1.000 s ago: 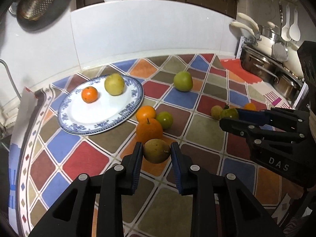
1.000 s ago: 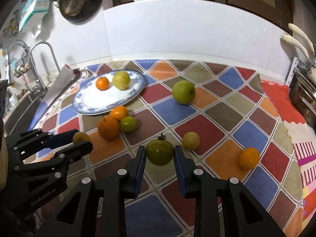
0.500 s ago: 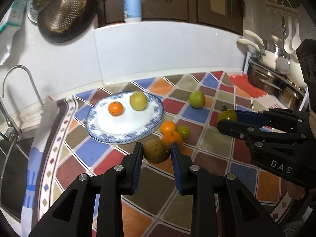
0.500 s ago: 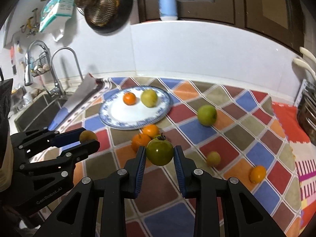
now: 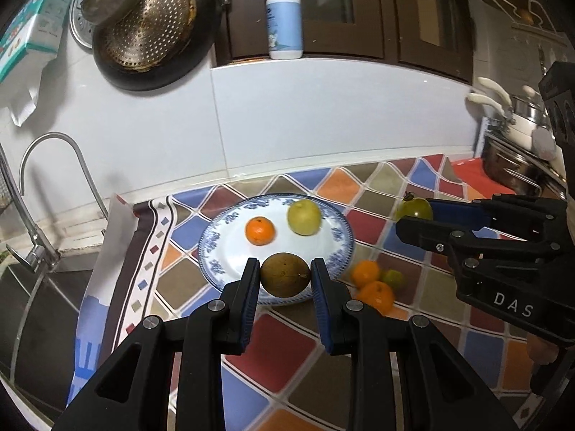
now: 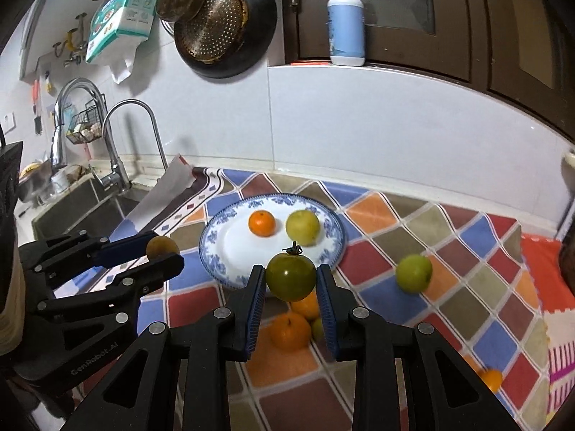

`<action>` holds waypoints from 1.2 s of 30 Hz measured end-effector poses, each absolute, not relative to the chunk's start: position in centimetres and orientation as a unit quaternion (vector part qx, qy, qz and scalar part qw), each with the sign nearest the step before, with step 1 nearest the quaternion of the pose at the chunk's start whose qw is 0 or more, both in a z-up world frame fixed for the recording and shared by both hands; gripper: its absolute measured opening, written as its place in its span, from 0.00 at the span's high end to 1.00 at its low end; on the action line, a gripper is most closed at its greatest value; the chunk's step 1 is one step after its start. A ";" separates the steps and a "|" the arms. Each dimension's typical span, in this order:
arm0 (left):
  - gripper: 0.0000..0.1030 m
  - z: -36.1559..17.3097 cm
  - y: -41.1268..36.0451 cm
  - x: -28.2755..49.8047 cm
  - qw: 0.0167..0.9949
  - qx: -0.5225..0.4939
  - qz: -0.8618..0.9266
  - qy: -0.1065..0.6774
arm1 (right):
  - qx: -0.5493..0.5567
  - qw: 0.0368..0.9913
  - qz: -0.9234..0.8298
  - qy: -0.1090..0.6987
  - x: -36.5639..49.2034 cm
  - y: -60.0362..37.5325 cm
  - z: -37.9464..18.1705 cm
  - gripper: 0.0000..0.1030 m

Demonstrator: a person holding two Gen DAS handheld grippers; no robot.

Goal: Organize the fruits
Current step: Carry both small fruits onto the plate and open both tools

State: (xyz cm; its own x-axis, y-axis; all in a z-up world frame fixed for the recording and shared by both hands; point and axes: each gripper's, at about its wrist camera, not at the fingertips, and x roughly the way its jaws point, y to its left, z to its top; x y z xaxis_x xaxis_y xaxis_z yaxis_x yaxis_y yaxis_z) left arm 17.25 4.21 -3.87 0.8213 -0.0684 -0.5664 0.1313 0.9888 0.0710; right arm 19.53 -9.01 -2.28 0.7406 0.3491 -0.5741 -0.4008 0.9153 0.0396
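Your worktop (image 6: 445, 251) wears a bright diamond-patterned cloth, likely to stop round fruit rolling. The blue-rimmed plate (image 5: 212, 248) sits near the back wall by the sink side; it's evidently the collecting spot, since a small orange (image 5: 260, 230) and a yellow-green fruit (image 5: 304, 217) already lie on it, close together but not touching. Loose fruit waits off the plate: an orange cluster (image 6: 290, 330) just beside its near rim, a green apple (image 6: 414, 273) well apart to the right. Your left claw (image 5: 285, 276) is pinching a brown fruit (image 5: 285, 274) across its middle, held above the plate's near edge. Your right claw (image 6: 290, 276) is clamped on a green tomato (image 6: 290, 276), stem up, also hanging short of the rim. Both look carried for set-down; the plate's bare front half looks the safest landing.
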 end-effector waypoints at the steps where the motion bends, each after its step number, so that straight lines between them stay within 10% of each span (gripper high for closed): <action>1: 0.72 -4.0 4.4 17.6 0.953 0.054 -0.049 0.294 | -0.044 0.931 0.202 0.300 20.1 -8.7 -2.3 0.71; 36: 0.65 -10.8 7.2 30.5 0.924 0.036 -0.048 0.378 | -0.062 0.875 0.237 0.418 34.3 -4.5 -9.4 0.71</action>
State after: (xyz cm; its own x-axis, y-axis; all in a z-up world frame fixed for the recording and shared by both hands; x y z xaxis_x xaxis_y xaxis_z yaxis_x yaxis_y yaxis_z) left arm 30.52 7.23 -10.85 0.7090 -0.0611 -0.7026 0.1163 0.9927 0.0310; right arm 34.34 -4.55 -9.42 0.5380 0.3635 -0.7606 -0.4674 0.8795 0.0896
